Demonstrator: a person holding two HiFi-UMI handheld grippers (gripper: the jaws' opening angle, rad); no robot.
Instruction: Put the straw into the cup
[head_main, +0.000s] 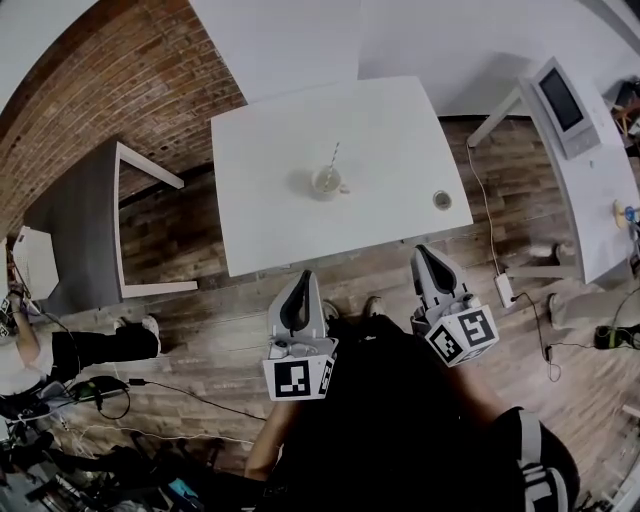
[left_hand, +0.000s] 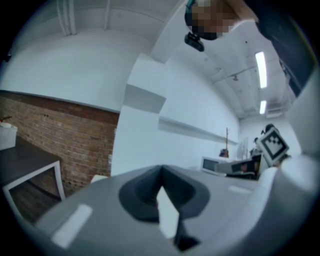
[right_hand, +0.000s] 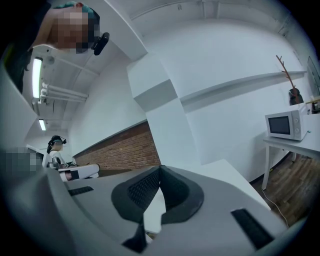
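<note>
- Cup (head_main: 326, 182) sits centre of the white worktop (head_main: 262, 225), upper middle of the head view. The straw (head_main: 334, 157) looks to be standing in it already, leaning up and right.
- Small round thing (head_main: 442, 199) lies near the worktop's right edge, well apart from the cup. Too small to tell what it is.
- Left tongs (head_main: 302, 277) are at lower centre of the frame, clenched tip to tip with nothing between them. They're off the worktop, near the person's body.
- Right tongs (head_main: 421, 251) are right of centre, also clenched and empty, and also short of the worktop edge.
- Judgement: the task looks done or nearly so, with neither pair of tongs touching anything.
- If the straw needs reseating, open one pair first and come in from above.
- Pinch the straw mid-length and lightly, since a thin tube likely crushes or slips.
- Steady the cup with the other pair, as it looks light and may tip.
- Keep sleeves and tongs off the straw when reaching over.
</note>
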